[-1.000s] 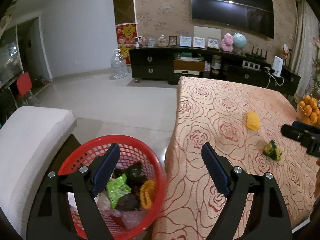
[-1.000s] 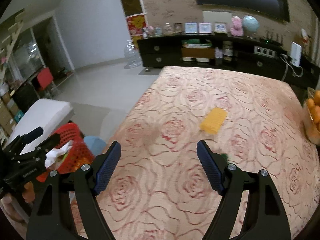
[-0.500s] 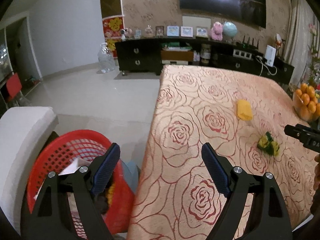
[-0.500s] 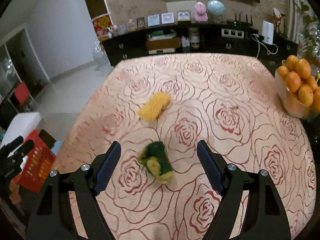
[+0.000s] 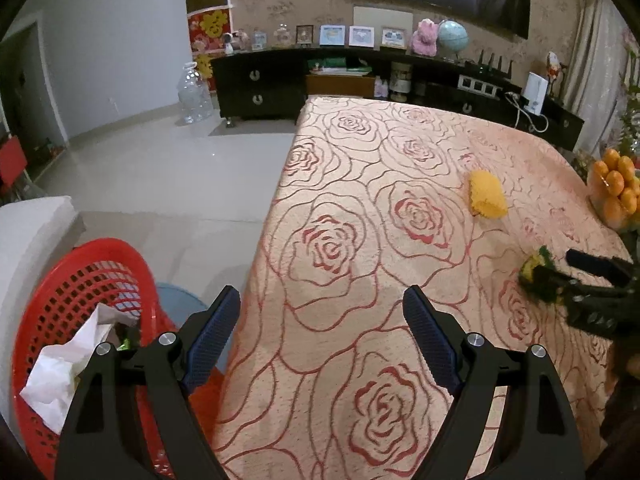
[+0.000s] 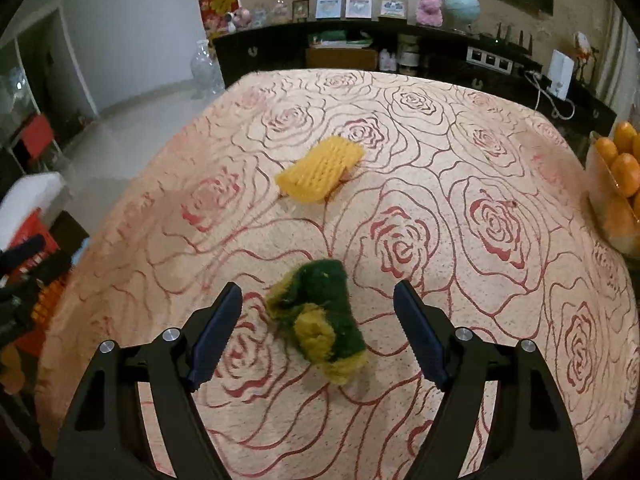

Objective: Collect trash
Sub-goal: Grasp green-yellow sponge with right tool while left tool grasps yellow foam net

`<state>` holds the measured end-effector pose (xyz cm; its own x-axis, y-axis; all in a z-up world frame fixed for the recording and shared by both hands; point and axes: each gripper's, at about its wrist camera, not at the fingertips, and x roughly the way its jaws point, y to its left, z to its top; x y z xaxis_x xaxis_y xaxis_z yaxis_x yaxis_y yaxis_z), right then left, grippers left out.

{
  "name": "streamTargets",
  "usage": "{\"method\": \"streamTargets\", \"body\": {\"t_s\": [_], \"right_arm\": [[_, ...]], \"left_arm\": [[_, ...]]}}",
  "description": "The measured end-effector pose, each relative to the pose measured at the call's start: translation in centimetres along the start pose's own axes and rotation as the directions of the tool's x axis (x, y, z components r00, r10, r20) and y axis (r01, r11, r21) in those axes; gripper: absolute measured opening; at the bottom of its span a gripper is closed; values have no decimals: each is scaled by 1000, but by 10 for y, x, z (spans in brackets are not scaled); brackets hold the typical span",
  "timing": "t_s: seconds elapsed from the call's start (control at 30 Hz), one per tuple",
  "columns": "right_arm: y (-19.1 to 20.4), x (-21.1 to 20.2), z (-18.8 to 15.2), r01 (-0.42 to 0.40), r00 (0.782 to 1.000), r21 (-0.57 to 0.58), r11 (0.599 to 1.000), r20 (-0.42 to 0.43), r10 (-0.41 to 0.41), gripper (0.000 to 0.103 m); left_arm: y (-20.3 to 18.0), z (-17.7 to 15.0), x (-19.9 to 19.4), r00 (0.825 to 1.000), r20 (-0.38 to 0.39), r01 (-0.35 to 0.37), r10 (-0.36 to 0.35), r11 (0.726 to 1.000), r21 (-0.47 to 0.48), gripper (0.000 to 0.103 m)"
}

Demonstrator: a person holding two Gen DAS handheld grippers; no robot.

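Straddling green-yellow scrubber (image 6: 320, 316) on rose tablecloth (image 6: 480, 184), my right gripper (image 6: 318, 332) spread, pads clear. Yellow sponge (image 6: 322, 170) beyond scrubber. My left gripper (image 5: 322, 334) spread, empty. Red basket (image 5: 80, 276) left of tablecloth. No readable writing.

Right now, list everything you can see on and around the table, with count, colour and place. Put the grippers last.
green-and-yellow scrap: one, on the tablecloth between the right gripper's open fingers, untouched
yellow scrap: one, on the cloth farther back
tablecloth: one, peach with red roses, covering the table
basket: one, red, on the floor left of the table, holding white paper
oranges: several, in a bowl at the table's right edge
water bottle: one, clear, on the floor by the black cabinet
left gripper: black, open, empty, over the table's left edge
right gripper: black, open, around the scrap
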<state>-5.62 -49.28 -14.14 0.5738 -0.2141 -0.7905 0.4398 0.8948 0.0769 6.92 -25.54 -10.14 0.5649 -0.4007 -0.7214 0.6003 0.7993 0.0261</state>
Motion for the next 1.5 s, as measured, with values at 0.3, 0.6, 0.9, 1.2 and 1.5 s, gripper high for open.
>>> {"method": "streamTargets", "body": {"t_s": [0.3,0.6,0.9,1.2,1.5], "right_arm": [[1,14,-6,-5,999,-20,1000,-36,4,48],[-13,1,-3,-12,1000,31,999,-10,13,41],[-40,-23,1,5,1000,112,994,18,-7,41],[-62,-29,1,-10,1000,187,982,4,9,41],[-80,-34,5,-28,1000,239,971,18,24,41]], "left_arm": [[-17,-1,3,1000,1,26,-26,999,29,80],[-23,-4,8,1000,-7,26,-26,999,39,80],[-39,-1,22,998,-36,51,-49,997,64,80],[-77,44,46,991,-58,122,-119,991,57,80],[-145,85,87,978,-113,192,-175,967,166,80]]}}
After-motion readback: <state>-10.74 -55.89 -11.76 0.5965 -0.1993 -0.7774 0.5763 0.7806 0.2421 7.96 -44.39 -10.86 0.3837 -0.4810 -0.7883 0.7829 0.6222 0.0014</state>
